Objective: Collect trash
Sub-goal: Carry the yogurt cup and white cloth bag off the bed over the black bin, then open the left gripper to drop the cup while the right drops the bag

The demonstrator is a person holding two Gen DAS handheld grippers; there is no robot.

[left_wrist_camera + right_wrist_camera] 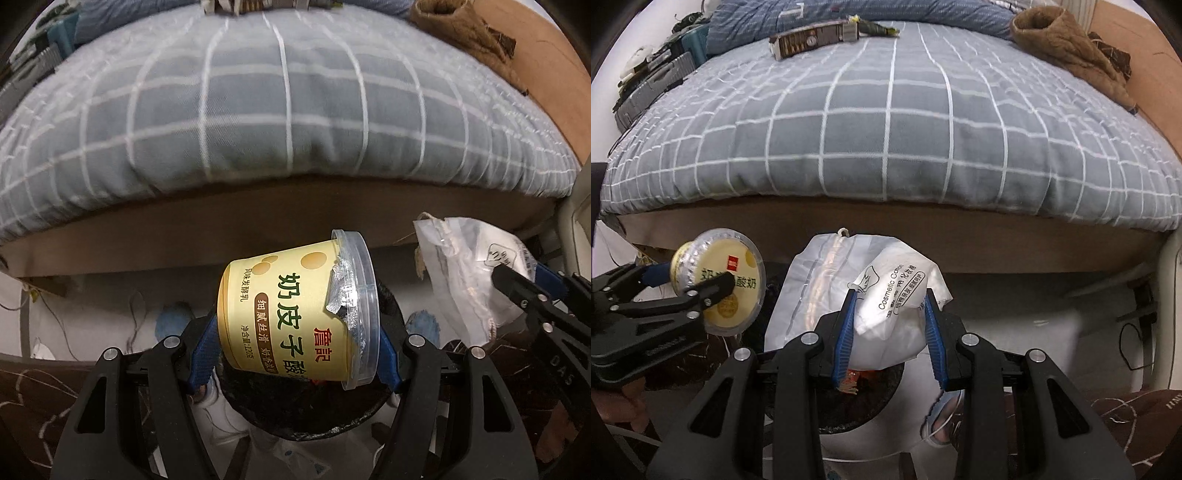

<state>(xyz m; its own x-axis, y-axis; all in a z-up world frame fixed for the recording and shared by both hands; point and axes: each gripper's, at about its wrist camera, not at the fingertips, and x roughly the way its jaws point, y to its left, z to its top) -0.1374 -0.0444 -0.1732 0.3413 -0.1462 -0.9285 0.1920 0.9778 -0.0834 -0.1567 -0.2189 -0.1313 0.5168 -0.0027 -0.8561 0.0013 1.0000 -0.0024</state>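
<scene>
Left gripper (295, 332) clamps yellow paper yogurt cup (288, 314), right gripper (890, 328) clamps white plastic cotton-pad bag (886, 295), both poised over the black-lined bin (314, 417) at 6 o'clock, apparently for dropping.

Yogurt cup (295, 314): lying sideways between the left gripper (295, 354) fingers, above the bin (332, 417).
Cotton bag (890, 306): sitting right of the cup, in the right gripper (890, 339).
Bed (886, 129): lying behind both.
</scene>
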